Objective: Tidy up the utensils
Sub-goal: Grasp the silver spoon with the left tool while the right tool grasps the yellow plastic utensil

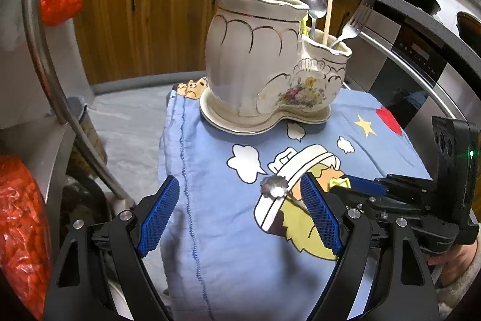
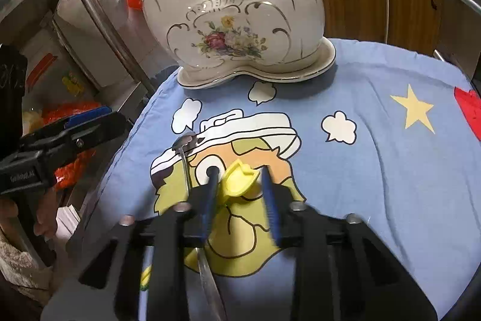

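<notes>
I have the right gripper [image 2: 237,194] low over the blue cartoon cloth [image 2: 360,170], its blue pads drawn in narrow around the small yellow plastic scoop [image 2: 239,179]. The frame is smeared there, so I cannot tell whether the pads are pressing on it yet or only bracketing it. The scoop lies on the printed face, well short of the ceramic utensil holder [image 2: 240,26].

I judge the scoop light, stiff and a little slick, so it may pivot or squirt out if pinched on its flared bowl. The narrower stem behind the bowl looks the better hold.

Just beside it lies a thin metal spoon [image 1: 275,185] with a scalloped bowl, flat on the cloth. It will be hard to get under, and I would take it by the handle. The holder is glazed ceramic, heavy and breakable, so anything goes in gently.

My left gripper [image 1: 240,212] hangs with its fingers spread wide, nothing between them.

Writing: raised lettering on the holder above the flower decal and small print on the left gripper's body, neither legible to me.
</notes>
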`<action>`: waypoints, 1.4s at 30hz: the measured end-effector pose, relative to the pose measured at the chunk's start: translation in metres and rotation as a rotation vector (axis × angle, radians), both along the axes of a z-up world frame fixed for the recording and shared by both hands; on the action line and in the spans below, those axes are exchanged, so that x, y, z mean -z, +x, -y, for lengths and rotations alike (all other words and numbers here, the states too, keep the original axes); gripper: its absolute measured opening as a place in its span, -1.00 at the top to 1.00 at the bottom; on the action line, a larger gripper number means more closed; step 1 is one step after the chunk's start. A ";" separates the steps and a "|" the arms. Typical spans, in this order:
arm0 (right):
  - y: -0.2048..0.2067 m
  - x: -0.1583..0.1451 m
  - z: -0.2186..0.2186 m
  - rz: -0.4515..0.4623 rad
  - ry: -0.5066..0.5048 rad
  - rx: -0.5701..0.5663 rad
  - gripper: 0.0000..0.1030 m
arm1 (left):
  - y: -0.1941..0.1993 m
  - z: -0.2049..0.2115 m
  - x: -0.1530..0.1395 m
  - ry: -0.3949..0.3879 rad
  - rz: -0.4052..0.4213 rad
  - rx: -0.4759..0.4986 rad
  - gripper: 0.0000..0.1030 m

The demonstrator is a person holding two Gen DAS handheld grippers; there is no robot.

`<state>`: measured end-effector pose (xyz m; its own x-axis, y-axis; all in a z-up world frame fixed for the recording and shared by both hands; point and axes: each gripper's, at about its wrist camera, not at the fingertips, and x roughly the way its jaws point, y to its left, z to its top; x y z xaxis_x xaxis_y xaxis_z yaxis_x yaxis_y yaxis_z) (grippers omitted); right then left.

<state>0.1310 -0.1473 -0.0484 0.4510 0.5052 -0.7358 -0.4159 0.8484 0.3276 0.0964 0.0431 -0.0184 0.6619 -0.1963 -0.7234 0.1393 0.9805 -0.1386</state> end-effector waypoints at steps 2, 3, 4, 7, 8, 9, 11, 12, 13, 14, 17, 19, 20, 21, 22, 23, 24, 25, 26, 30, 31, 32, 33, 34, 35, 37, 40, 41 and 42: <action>0.000 0.000 0.003 0.000 0.029 0.002 0.73 | 0.000 0.001 0.001 -0.001 -0.005 0.004 -0.61; 0.000 -0.002 0.005 0.006 0.038 0.009 0.79 | 0.001 0.002 0.002 0.000 -0.007 0.007 -0.61; -0.001 -0.004 0.007 0.011 0.044 0.013 0.83 | 0.000 0.003 0.003 0.002 -0.011 0.013 -0.61; -0.001 -0.012 0.018 0.037 0.070 0.033 0.87 | -0.001 0.012 0.007 0.012 -0.022 0.039 -0.61; -0.001 -0.016 0.024 0.048 0.083 0.042 0.87 | -0.001 0.016 0.009 0.013 -0.029 0.050 -0.61; -0.002 -0.019 0.029 0.055 0.094 0.050 0.87 | -0.002 0.020 0.010 0.010 -0.035 0.062 -0.60; -0.002 -0.023 0.037 0.067 0.108 0.067 0.87 | -0.003 0.028 0.013 -0.001 -0.052 0.089 -0.47; -0.003 -0.026 0.042 0.072 0.117 0.074 0.87 | -0.003 0.032 0.016 -0.005 -0.068 0.099 -0.26; -0.003 -0.026 0.045 0.073 0.123 0.078 0.87 | -0.002 0.035 0.019 -0.014 -0.086 0.107 -0.10; -0.003 -0.027 0.048 0.073 0.129 0.082 0.87 | -0.001 0.039 0.022 -0.026 -0.108 0.116 -0.05; -0.005 -0.027 0.054 0.073 0.139 0.086 0.87 | 0.004 0.046 0.032 -0.038 -0.159 0.117 0.04; -0.006 -0.026 0.055 0.074 0.143 0.087 0.87 | 0.007 0.050 0.037 -0.040 -0.173 0.111 0.11; -0.006 -0.026 0.056 0.076 0.145 0.086 0.87 | 0.008 0.052 0.037 -0.035 -0.167 0.104 0.12; -0.007 -0.027 0.057 0.079 0.148 0.085 0.87 | 0.009 0.053 0.037 -0.030 -0.165 0.099 0.15; -0.007 -0.027 0.057 0.080 0.149 0.085 0.87 | 0.011 0.054 0.038 -0.024 -0.159 0.091 0.15; -0.007 -0.027 0.057 0.083 0.150 0.083 0.87 | 0.012 0.056 0.038 -0.014 -0.152 0.087 0.16; -0.008 -0.027 0.058 0.087 0.150 0.083 0.87 | 0.012 0.057 0.038 -0.005 -0.147 0.084 0.17; -0.008 -0.027 0.058 0.090 0.151 0.081 0.87 | 0.013 0.060 0.039 0.013 -0.139 0.079 0.19; -0.008 -0.027 0.058 0.093 0.151 0.079 0.87 | 0.014 0.061 0.039 0.026 -0.133 0.075 0.20; -0.010 -0.029 0.059 0.111 0.146 0.074 0.87 | 0.018 0.074 0.042 0.124 -0.092 0.062 0.26; -0.010 -0.029 0.059 0.113 0.146 0.072 0.87 | 0.019 0.075 0.042 0.135 -0.088 0.061 0.26; -0.010 -0.029 0.060 0.113 0.147 0.071 0.87 | 0.020 0.077 0.042 0.147 -0.082 0.058 0.26; -0.010 -0.028 0.061 0.111 0.149 0.070 0.87 | 0.021 0.078 0.043 0.158 -0.078 0.058 0.27; -0.009 -0.028 0.061 0.110 0.151 0.069 0.87 | 0.022 0.081 0.043 0.179 -0.072 0.056 0.27; -0.009 -0.027 0.062 0.108 0.153 0.069 0.87 | 0.023 0.082 0.044 0.189 -0.068 0.055 0.28; -0.009 -0.027 0.061 0.108 0.155 0.068 0.87 | 0.024 0.084 0.044 0.202 -0.054 0.055 0.35; -0.009 -0.027 0.062 0.107 0.158 0.066 0.87 | 0.025 0.081 0.043 0.184 -0.053 0.059 0.46; -0.009 -0.027 0.063 0.107 0.160 0.067 0.87 | 0.025 0.078 0.042 0.169 -0.051 0.069 0.50; -0.009 -0.028 0.063 0.108 0.161 0.068 0.87 | 0.025 0.078 0.041 0.146 -0.062 0.087 0.77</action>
<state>0.1221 -0.2101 -0.0208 0.5601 0.5780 -0.5934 -0.3994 0.8160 0.4179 0.1214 -0.0346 -0.0598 0.6000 -0.1406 -0.7876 0.2200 0.9755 -0.0065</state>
